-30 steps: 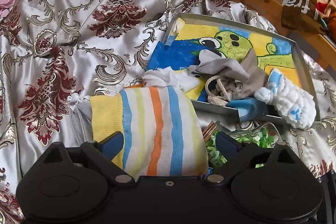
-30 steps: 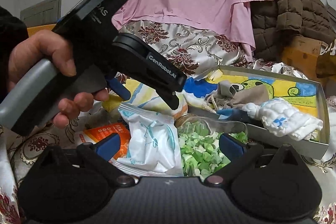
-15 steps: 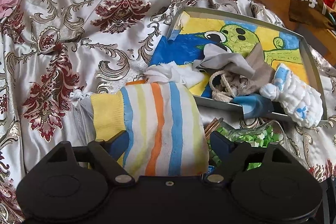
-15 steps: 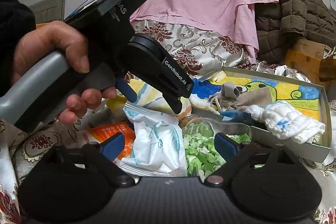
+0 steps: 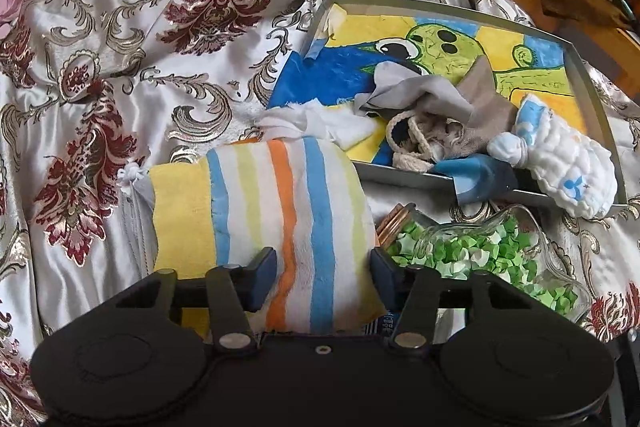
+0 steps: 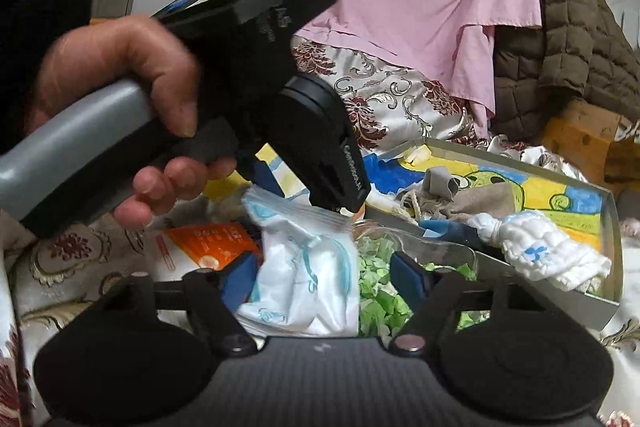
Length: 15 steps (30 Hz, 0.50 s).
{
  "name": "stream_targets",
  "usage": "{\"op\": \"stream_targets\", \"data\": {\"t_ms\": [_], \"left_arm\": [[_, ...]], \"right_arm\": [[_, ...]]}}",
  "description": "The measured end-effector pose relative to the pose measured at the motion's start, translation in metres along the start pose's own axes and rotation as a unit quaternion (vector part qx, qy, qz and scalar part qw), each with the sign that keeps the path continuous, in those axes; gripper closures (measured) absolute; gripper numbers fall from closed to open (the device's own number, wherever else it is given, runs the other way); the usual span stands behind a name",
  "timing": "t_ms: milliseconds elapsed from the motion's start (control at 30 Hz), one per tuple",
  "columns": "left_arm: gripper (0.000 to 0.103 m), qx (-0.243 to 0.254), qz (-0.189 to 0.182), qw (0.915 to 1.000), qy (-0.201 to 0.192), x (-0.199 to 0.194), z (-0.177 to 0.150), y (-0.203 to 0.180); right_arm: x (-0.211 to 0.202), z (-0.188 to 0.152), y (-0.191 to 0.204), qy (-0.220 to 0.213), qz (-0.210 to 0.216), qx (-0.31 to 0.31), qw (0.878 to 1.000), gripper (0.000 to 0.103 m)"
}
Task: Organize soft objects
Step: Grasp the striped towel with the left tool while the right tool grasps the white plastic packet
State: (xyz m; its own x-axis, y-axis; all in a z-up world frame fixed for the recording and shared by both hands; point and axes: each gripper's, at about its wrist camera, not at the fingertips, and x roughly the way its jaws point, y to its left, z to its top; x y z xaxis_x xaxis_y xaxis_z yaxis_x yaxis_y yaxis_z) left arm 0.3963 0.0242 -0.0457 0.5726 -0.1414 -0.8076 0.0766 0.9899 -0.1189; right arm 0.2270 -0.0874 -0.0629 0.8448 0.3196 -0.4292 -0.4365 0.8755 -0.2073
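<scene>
Left tool [image 5: 323,277] is closing its two blue-padded jaws on the near end of the striped towel [image 5: 276,215], the folded cloth bulging up between them; the pads look just about against its sides, though I cannot tell that they truly pinch yet. Right tool [image 6: 323,281] is closing as well, around the white plastic packet [image 6: 304,267], with a visible gap on the right side, so nothing is gripped there yet. Both things lie on the brocade bedspread [image 5: 120,67], the towel just left of the glass jar of green paper stars [image 5: 480,251] and near the front wall of the metal tray [image 5: 404,181], which already holds a grey cloth [image 5: 424,95], a rope bundle [image 5: 412,143] and a knotted white quilted cloth [image 5: 568,167] draped over its right corner. To my eye this is the grasping step for two more soft items. Next each needs a firm squeeze, a lift clear of the jar, and a carry over the tray wall to the bare painted floor at its far left. In the right view the person's left hand [image 6: 132,99] wraps the grey handle, fingers curled on the trigger, the left tool pitched steeply down at the bed, while the right one sits lower and flatter.
</scene>
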Motion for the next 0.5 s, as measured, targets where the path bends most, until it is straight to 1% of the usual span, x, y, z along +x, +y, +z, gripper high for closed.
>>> {"op": "stream_targets", "data": {"t_ms": [67,133,200,400,467,500], "left_arm": [[0.055,-0.002,-0.001,1.0000,0.002,0.0006,-0.0001,0.0003],[0.061,0.003,-0.003,1.0000,0.006,0.0008,-0.0001,-0.0001],[0.063,0.006,-0.004,0.9999,0.009,0.0016,0.0005,-0.0005],[0.072,0.001,-0.006,0.9999,0.011,0.0027,0.0005,0.0004],[0.081,0.000,-0.007,0.9999,0.010,0.0025,-0.0007,0.0006],[0.083,0.000,-0.007,0.9999,0.008,0.0022,-0.0013,0.0004]], "right_arm": [[-0.0004,-0.0004,0.0025,0.000,0.001,-0.007,1.000,0.035],[-0.0004,-0.0003,0.0047,0.000,0.003,-0.012,1.000,0.039],[-0.0007,0.0001,0.0059,0.001,0.007,-0.013,1.000,0.043],[-0.0015,0.0001,0.0057,0.002,0.014,-0.005,1.000,0.047],[-0.0024,0.0001,0.0064,0.000,0.015,-0.006,1.000,0.049],[-0.0026,0.0000,0.0066,0.000,0.015,-0.007,1.000,0.049]]}}
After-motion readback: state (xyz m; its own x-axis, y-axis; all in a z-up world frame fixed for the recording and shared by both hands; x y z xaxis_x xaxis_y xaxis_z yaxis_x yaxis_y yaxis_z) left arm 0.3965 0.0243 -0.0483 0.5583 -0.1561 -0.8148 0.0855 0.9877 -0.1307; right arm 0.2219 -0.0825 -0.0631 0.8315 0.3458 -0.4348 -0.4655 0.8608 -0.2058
